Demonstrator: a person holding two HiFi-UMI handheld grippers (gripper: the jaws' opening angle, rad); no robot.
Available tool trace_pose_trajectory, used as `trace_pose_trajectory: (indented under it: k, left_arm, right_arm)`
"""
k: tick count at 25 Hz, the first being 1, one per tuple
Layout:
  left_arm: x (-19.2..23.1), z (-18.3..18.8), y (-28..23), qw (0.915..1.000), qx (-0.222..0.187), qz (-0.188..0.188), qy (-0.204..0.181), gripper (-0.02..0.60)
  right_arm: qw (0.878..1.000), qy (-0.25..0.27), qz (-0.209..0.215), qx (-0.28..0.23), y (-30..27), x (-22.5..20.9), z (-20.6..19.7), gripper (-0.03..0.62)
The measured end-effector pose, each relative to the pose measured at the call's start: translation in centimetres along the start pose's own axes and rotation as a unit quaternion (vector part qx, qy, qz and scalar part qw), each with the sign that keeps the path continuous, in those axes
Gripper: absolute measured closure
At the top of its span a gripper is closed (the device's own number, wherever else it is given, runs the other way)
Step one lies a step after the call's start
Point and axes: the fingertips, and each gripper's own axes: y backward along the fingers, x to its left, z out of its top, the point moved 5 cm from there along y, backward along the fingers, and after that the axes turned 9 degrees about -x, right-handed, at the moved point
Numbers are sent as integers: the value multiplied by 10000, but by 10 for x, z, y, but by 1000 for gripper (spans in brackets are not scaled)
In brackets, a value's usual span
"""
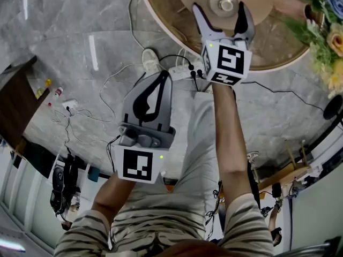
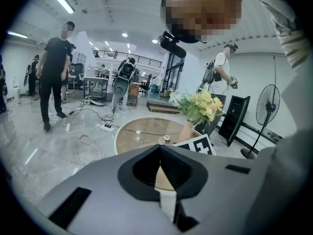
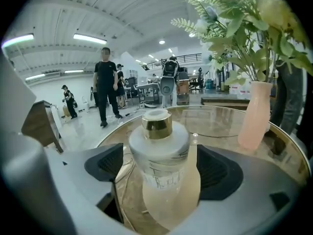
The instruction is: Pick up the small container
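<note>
The small container (image 1: 224, 4) is a frosted white bottle with a gold cap, standing upright on the round glass-topped table (image 1: 171, 28). My right gripper (image 1: 221, 8) reaches over the table edge with its jaws on either side of the bottle. In the right gripper view the container (image 3: 159, 148) fills the middle between the dark pads (image 3: 106, 163), with a gap showing on each side, so the right gripper (image 3: 159, 168) is open. My left gripper (image 1: 155, 92) hangs lower, over the floor and short of the table, its jaws shut on nothing. In its own view the left gripper (image 2: 159, 151) points toward the table (image 2: 142, 129).
A pink vase (image 3: 257, 114) with flowers (image 1: 321, 31) stands on the table to the right of the bottle. A power strip and cables (image 1: 161, 67) lie on the floor by the table edge. People (image 3: 105, 82) stand farther back, and a fan (image 2: 268, 111) is to the right.
</note>
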Motion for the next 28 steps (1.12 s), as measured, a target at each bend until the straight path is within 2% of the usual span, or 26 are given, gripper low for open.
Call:
trace_pose_trajectory:
  k: [5, 11, 14, 15, 21, 28]
  left_arm:
    - [5, -12, 6, 9998, 171, 71, 68, 583]
    - [9, -11, 6, 9994, 152, 223, 204, 583]
    - [8, -9, 6, 9995, 131, 211, 183, 583]
    - [9, -9, 7, 9995, 125, 212, 174, 583]
    - [14, -7, 13, 9995, 92, 266, 117, 583]
    - [13, 3, 13, 9999, -32, 161, 1, 583]
  right_arm:
    - [9994, 160, -285, 148, -8, 0, -4, 138]
    - [9978, 174, -563, 305, -15, -4, -1, 169]
    - [9974, 258, -564, 363, -16, -5, 0, 214]
    - [9973, 299, -546, 379, -17, -4, 0, 264]
    - [9981, 328, -351, 376, -12, -5, 0, 258]
    - [9990, 277, -270, 225, 2, -5, 20, 256]
